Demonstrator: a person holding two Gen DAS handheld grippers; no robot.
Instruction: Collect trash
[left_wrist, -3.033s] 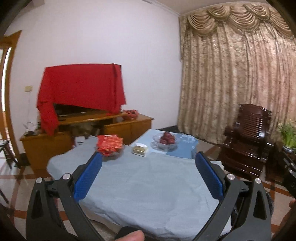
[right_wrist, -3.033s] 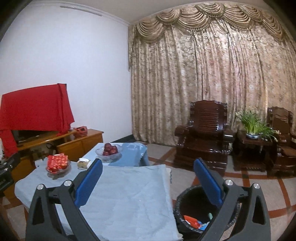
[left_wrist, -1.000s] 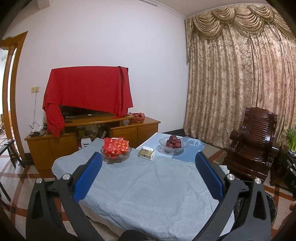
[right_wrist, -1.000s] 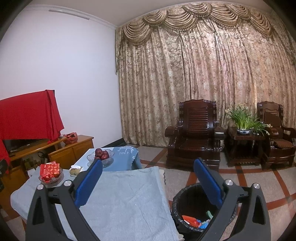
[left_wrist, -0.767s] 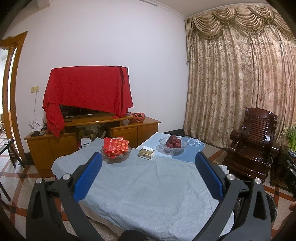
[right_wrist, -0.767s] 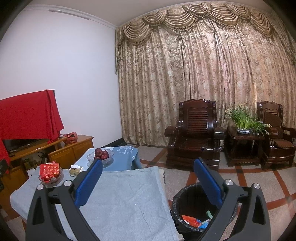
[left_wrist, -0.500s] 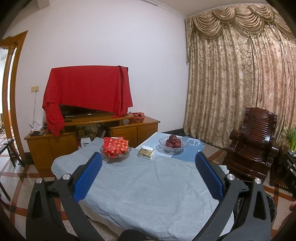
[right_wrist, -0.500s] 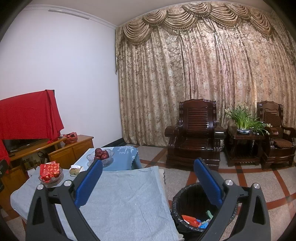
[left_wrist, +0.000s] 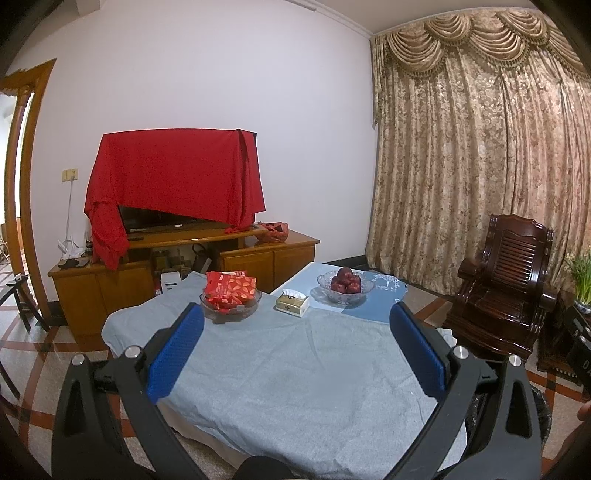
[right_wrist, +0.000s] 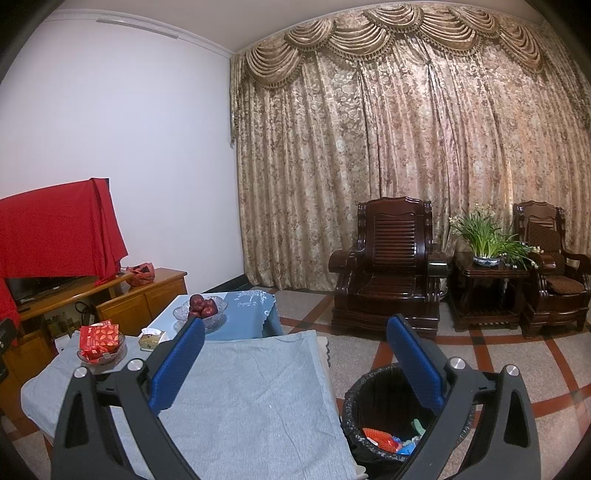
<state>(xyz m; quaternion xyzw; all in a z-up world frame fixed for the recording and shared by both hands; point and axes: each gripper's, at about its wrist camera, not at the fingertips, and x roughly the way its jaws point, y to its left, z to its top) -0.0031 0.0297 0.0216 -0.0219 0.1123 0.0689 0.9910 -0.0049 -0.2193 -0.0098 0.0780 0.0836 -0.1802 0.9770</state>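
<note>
Home living room, as indicated by: TV draped in red cloth on a wood cabinet at 11 o'clock; floor-length curtains with swags at 12–2; carved armchairs and a potted plant at 1–2; cloth-covered table with fruit bowl and tissue box; tiled floor.

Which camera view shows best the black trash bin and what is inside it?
The right wrist view: the trash bin shows its open mouth, with colourful wrappers inside. In the left wrist view only a dark sliver of it shows behind the gripper.
</note>
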